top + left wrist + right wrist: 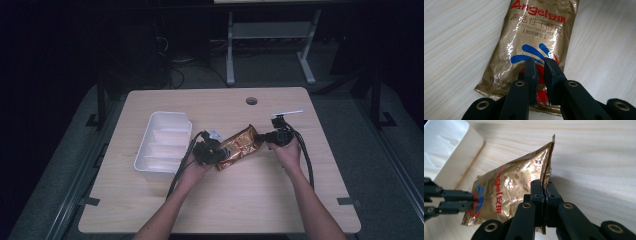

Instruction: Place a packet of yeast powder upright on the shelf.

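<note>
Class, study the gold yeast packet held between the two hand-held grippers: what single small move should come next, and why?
Probably carry the gold yeast packet toward the white tray. Both the left hand-held gripper and the right hand-held gripper pinch opposite ends, the packet looks raised off the table, and the tray sits just beside the left one.

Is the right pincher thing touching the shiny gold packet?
Touching. In the right gripper view, the right gripper has its jaws pinched shut on the flat edge seam of the gold packet, with no gap.
</note>
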